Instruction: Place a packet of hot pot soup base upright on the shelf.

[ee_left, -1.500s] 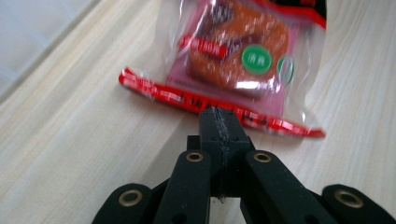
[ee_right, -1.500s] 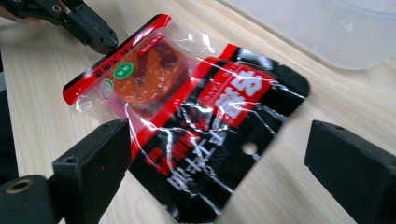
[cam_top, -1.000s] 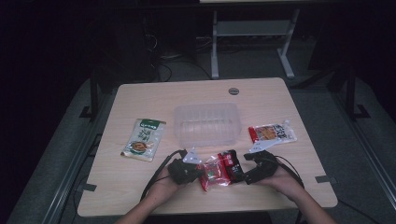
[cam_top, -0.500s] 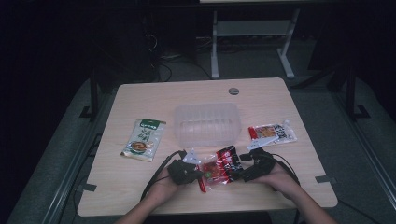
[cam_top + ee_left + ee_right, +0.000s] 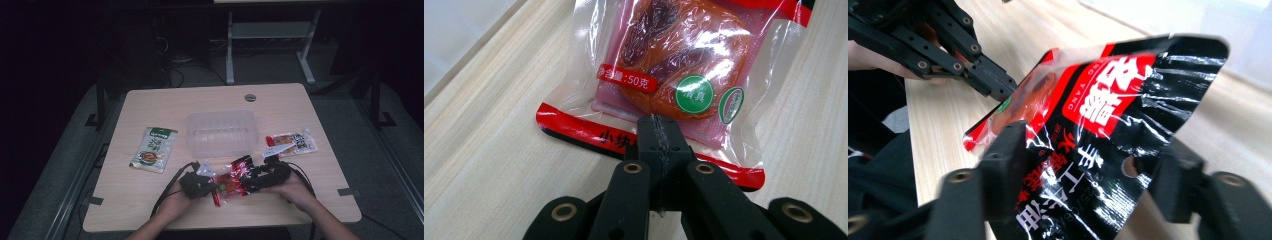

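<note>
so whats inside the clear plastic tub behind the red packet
Nothing visible: the clear tub looks empty, its ribbed floor showing through. The red snack packet sits in front, outside it.

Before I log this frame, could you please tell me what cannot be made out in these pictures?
- Right gripper: the red snack packet lies between its spread jaws, and blur hides whether they touch it.
- Clear plastic box, high view: too small and dim to tell what, if anything, is inside.
- Green packet and orange packet, high view: print too small to read.
- Left gripper: jaws shut on the packet's edge, covering part of its print.
</note>
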Demonstrator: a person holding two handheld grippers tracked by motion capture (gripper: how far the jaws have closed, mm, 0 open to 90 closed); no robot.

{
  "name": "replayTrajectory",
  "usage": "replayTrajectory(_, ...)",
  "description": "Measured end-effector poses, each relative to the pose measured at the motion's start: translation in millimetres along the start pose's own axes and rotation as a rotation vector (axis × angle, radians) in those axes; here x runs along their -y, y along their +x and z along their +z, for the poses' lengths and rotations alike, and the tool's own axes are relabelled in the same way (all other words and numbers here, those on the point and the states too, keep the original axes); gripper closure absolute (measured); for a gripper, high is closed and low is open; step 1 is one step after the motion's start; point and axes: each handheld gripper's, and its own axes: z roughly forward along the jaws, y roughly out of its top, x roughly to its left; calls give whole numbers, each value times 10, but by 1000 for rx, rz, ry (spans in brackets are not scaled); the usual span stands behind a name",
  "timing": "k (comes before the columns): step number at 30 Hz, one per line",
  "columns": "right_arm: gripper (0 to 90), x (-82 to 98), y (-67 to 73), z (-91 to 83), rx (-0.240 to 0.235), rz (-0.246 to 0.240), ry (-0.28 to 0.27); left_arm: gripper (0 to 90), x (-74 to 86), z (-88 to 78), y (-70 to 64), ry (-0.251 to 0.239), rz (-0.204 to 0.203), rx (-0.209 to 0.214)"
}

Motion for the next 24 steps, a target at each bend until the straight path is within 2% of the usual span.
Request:
replayTrajectory(2, 505, -21, 39, -40, 21, -34, -25, 899, -1, 0, -4, 0, -4, -2)
replayTrajectory(4, 581, -36, 58, -63, 16, -43, -38, 899, 1, 0, -3, 0, -10, 0)
replayTrajectory(7, 586, -37, 66, -41, -5, -49, -16, 899, 1, 0, -4, -1, -10, -1)
replayTrajectory(9, 657, -34, 92, 9, -14, -66, 17, 899, 1, 0, -7, -1, -10, -3)
replayTrajectory(14, 772, -39, 101, 17, -21, -76, 26, 899, 2, -2, 0, 1, -14, 3)
replayTrajectory(17, 853, -51, 117, 12, -17, -115, 41, 899, 0, -4, 5, 3, -12, 1)
replayTrajectory(20, 880, -90, 131, 37, -11, -152, 48, 899, 6, -6, 13, -2, -25, 6)
replayTrajectory(24, 890, -94, 132, 23, -30, -165, 43, 899, 7, -9, 15, 3, -5, 5)
